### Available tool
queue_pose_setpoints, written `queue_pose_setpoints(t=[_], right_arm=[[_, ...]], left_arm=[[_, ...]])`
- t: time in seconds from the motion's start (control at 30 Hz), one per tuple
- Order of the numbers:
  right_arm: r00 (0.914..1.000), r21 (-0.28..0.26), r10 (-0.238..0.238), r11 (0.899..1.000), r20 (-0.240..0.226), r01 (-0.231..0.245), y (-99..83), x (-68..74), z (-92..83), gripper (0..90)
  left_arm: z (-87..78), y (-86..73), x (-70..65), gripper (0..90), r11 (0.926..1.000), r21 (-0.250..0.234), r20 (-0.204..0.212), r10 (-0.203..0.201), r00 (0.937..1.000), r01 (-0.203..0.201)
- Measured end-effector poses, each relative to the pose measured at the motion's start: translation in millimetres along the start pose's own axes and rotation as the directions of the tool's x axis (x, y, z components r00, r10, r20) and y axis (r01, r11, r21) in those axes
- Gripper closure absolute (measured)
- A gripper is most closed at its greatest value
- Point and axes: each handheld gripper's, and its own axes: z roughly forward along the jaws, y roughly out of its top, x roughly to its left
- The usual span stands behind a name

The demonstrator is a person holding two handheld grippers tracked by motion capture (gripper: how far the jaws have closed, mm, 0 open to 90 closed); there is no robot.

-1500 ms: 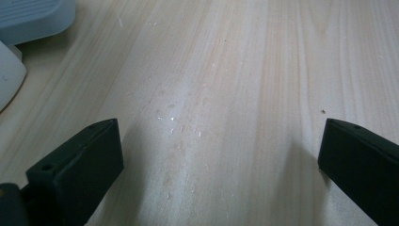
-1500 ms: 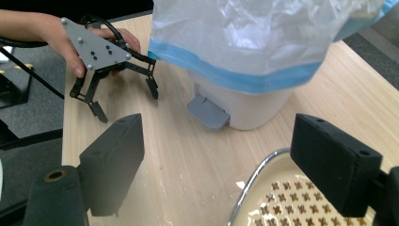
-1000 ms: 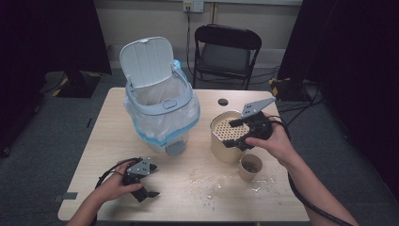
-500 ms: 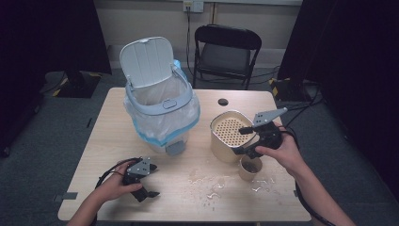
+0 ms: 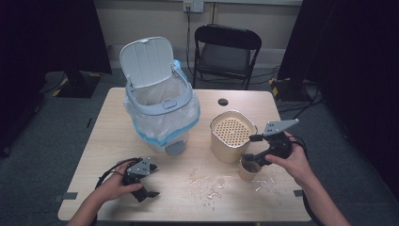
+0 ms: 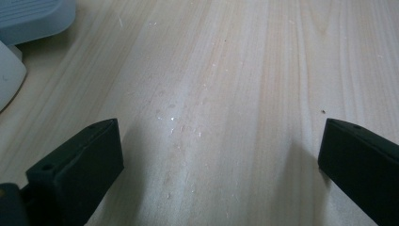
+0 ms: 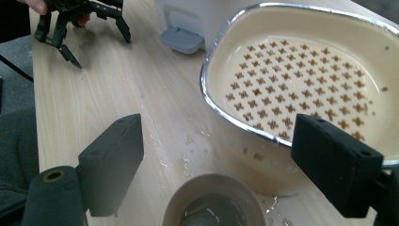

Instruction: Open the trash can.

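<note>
A small tan cup (image 5: 245, 173) with liquid in it stands on the table in front of a cream pot with a perforated insert (image 5: 231, 134). My right gripper (image 5: 252, 162) hovers just over the cup, jaws open and a bit wider than its rim. In the right gripper view the cup (image 7: 211, 207) lies low between the two jaws of my right gripper (image 7: 216, 136), untouched, and the pot (image 7: 301, 80) is to the right. My left gripper (image 5: 145, 187) rests on the table at the front left, open. Bare wood shows between the jaws of my left gripper (image 6: 221, 136).
A white bin (image 5: 162, 113) with a plastic liner and raised lid stands at the back left. Spilled drops (image 5: 211, 181) spot the wood between the hands. A small black disc (image 5: 223, 101) lies near the far edge. A folding chair (image 5: 226, 52) stands behind the table.
My right gripper has come down and toward the near side, from above the pot's rim to just over the cup. The left hand has stayed put.
</note>
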Motion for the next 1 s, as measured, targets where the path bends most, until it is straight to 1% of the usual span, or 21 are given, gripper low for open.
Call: queue_pose_setpoints(t=[0.07,0.1,0.17,0.27,0.3,0.37,0.47,0.53,0.6,0.87,0.9,1.0], right_arm=[[1.0000,-0.006,0.007,1.000,0.005,-0.007,-5.9,-0.4,0.0,17.1],[0.9999,-0.010,0.016,1.000,0.007,-0.016,-11.8,-0.4,-0.4,16.8],[0.9998,-0.015,0.020,1.000,0.007,-0.020,-15.0,-0.6,-0.3,16.7],[0.9989,-0.018,0.040,0.999,0.024,-0.039,-26.7,-1.4,-0.4,14.6],[0.9989,-0.018,0.040,0.999,0.024,-0.039,-26.7,-1.4,-0.4,14.6],[0.9984,-0.031,0.054,0.998,0.018,-0.054,-32.0,-1.6,-0.5,14.5],[0.9981,-0.024,0.058,0.998,0.021,-0.057,-38.7,-1.6,0.3,14.5],[0.9980,-0.020,0.058,0.998,0.024,-0.057,-42.6,-0.9,1.1,14.4],[0.9977,-0.029,0.063,0.998,0.024,-0.062,-47.7,-0.7,2.4,14.3],[0.9968,-0.046,0.073,0.996,0.034,-0.071,-56.0,-0.5,3.2,14.2],[0.9969,-0.044,0.067,0.997,0.040,-0.065,-57.4,-0.9,3.2,14.2],[0.9965,-0.047,0.069,0.997,0.047,-0.067,-58.9,-0.7,3.4,14.2]], left_arm=[[0.0,0.0,0.0,0.0,1.0000,0.000,0.000,0.000,1.0000,0.000],[-0.3,0.0,-0.1,0.0,1.0000,0.005,-0.002,-0.001,1.0000,0.001],[-0.1,-0.1,-0.1,0.0,1.0000,0.003,-0.002,-0.001,1.0000,0.001],[-0.1,0.0,-0.1,0.0,1.0000,0.003,-0.002,-0.002,1.0000,0.002],[-0.1,-0.1,-0.1,0.0,1.0000,0.003,-0.002,-0.002,1.0000,0.002],[-0.1,0.0,-0.2,0.0,1.0000,0.004,-0.003,-0.002,1.0000,0.002],[0.3,-0.1,-0.7,0.0,1.0000,-0.001,-0.003,-0.009,1.0000,0.009],[0.0,0.0,-0.3,0.0,1.0000,0.003,-0.003,-0.004,1.0000,0.004],[0.3,0.0,-0.8,0.0,1.0000,-0.001,-0.004,-0.010,0.9999,0.010],[0.4,0.0,-0.8,0.0,0.9999,-0.001,-0.005,-0.010,0.9999,0.010],[0.3,0.1,-0.9,0.0,0.9999,-0.001,-0.006,-0.011,0.9999,0.011],[0.4,0.1,-0.9,0.0,0.9999,-0.001,-0.006,-0.011,0.9999,0.011]])
